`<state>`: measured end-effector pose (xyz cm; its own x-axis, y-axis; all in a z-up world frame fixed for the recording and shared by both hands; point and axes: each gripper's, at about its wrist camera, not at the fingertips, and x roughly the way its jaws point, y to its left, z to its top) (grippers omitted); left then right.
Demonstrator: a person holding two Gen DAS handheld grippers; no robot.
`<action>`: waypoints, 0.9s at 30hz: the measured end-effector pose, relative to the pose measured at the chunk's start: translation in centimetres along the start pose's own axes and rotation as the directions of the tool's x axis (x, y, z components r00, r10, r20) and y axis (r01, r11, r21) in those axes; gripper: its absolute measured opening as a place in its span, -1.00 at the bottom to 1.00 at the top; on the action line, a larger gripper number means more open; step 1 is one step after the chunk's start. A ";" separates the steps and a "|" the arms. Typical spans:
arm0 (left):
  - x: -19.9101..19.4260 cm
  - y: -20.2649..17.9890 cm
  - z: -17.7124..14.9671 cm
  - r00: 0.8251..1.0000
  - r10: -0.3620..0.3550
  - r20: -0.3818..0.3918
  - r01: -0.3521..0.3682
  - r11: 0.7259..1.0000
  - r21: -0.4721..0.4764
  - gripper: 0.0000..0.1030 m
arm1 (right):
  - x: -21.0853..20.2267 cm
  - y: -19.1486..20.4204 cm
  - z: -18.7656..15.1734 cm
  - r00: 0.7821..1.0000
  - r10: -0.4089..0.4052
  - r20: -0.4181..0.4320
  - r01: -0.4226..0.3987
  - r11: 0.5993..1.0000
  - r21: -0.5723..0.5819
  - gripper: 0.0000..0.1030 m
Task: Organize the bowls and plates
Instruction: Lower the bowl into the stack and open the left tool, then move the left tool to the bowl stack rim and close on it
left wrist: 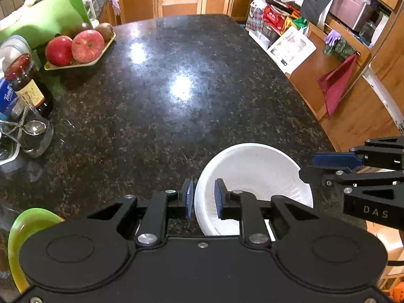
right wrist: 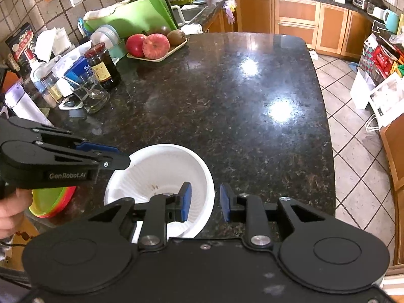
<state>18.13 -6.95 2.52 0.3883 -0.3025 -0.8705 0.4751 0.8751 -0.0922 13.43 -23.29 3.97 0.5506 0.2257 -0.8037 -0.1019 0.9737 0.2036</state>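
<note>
A white ribbed bowl sits on the dark granite counter near its front edge. My left gripper straddles the bowl's left rim, one blue pad outside and one inside, with a gap on each side, so it is open. My right gripper straddles the right rim the same way, pads apart from the wall, also open. Each gripper shows in the other's view: the right gripper at the bowl's right edge, the left gripper at its left. Green plates lie stacked at the front left, with orange and red rims beneath.
A tray of apples and kiwis stands at the back left. A dark jar, a glass holding a spoon and bottles crowd the left side. The counter's right edge drops to a tiled floor. A person's hand holds the left gripper.
</note>
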 end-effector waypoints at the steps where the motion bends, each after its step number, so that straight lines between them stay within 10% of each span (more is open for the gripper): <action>1: -0.1 0.0 -0.1 1.000 0.004 0.007 -0.004 1.000 0.000 -0.46 | 0.0 0.0 -0.1 1.000 -0.001 0.009 0.001 1.000 0.001 -0.47; 27: -2.5 0.7 -6.2 0.945 0.105 0.311 -0.113 0.994 0.009 0.10 | -2.0 4.5 -7.3 0.898 -0.267 0.350 0.234 0.963 0.133 0.28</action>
<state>12.59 -3.18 1.60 0.6621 -0.3116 -0.6816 0.4352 0.9002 0.0113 5.86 -19.13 2.40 0.8113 -0.0679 -0.5806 0.1415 0.9865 0.0822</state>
